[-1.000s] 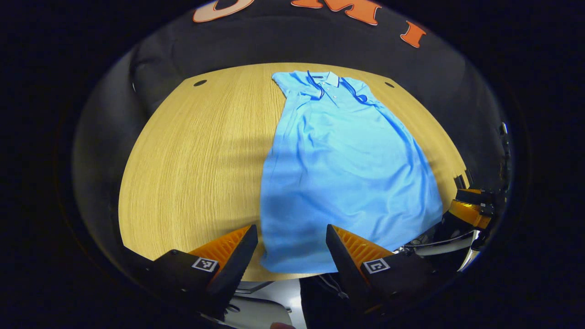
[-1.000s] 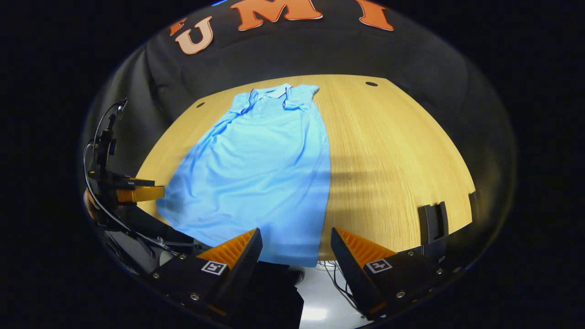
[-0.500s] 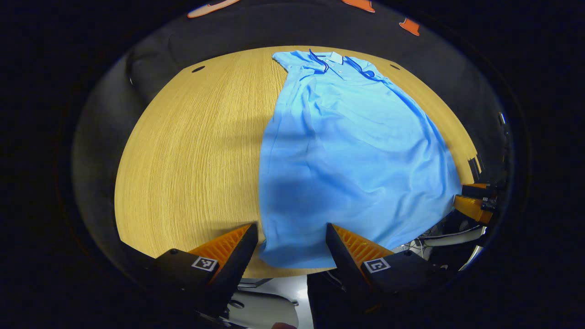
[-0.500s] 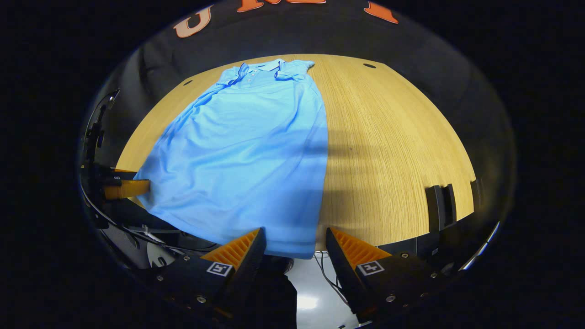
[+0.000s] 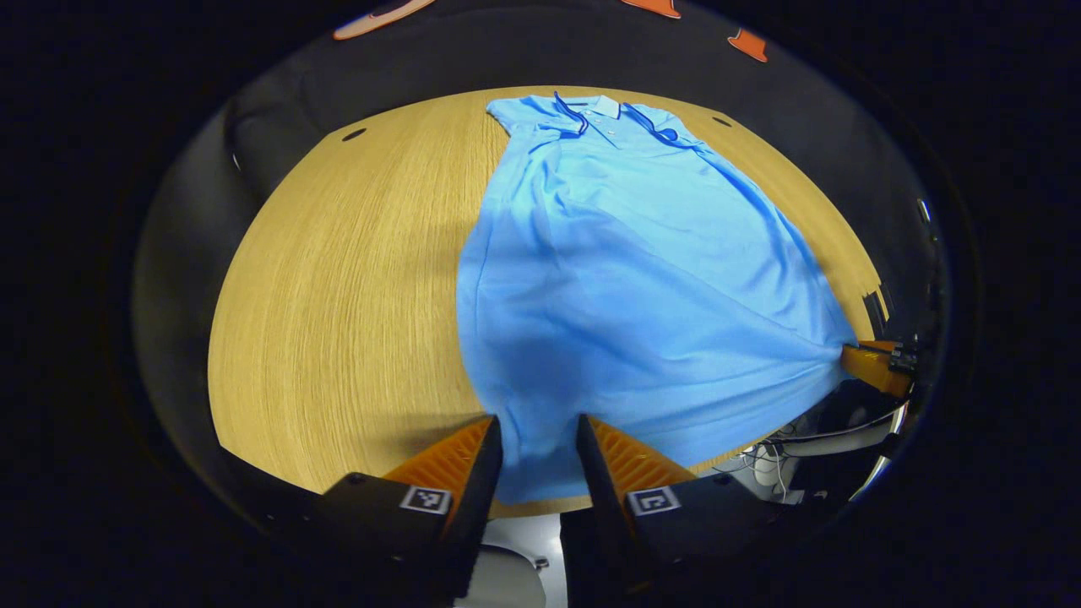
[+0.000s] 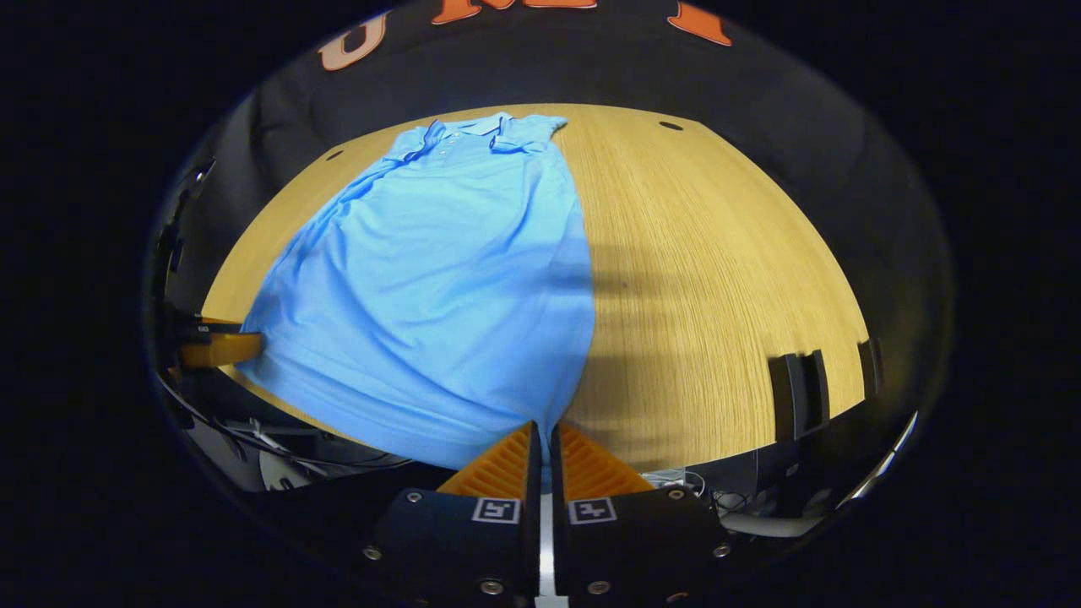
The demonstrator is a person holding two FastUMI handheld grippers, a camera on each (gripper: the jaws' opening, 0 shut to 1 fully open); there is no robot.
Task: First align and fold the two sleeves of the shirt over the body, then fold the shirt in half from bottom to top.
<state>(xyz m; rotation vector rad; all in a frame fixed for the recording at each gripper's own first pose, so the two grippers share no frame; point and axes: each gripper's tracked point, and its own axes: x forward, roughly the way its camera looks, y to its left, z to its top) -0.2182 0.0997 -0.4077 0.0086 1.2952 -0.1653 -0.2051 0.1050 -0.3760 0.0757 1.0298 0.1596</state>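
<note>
A light blue polo shirt (image 5: 625, 279) lies flat on the wooden table (image 5: 338, 295), collar at the far end and both sleeves lying folded over the body. Its hem hangs at the near table edge. My left gripper (image 5: 538, 420) stands partly closed at the hem's left corner, with cloth in the gap between its fingers, which stay apart. In the right gripper view, my right gripper (image 6: 543, 426) is shut on the shirt's (image 6: 439, 279) right hem corner, and the cloth puckers toward it. The right gripper (image 5: 874, 367) also shows at the shirt's far right corner; the left gripper (image 6: 224, 348) shows at the left.
A black bracket (image 6: 798, 395) stands on the table's (image 6: 718, 279) near right edge. Small dark holes (image 6: 671, 126) (image 5: 354, 134) mark the far corners. Cables (image 5: 785, 447) hang below the near edge.
The right gripper has shut on the hem corner, which now bunches toward it. The left gripper's fingers have narrowed around the other hem corner. Both grippers moved slightly in toward the hem.
</note>
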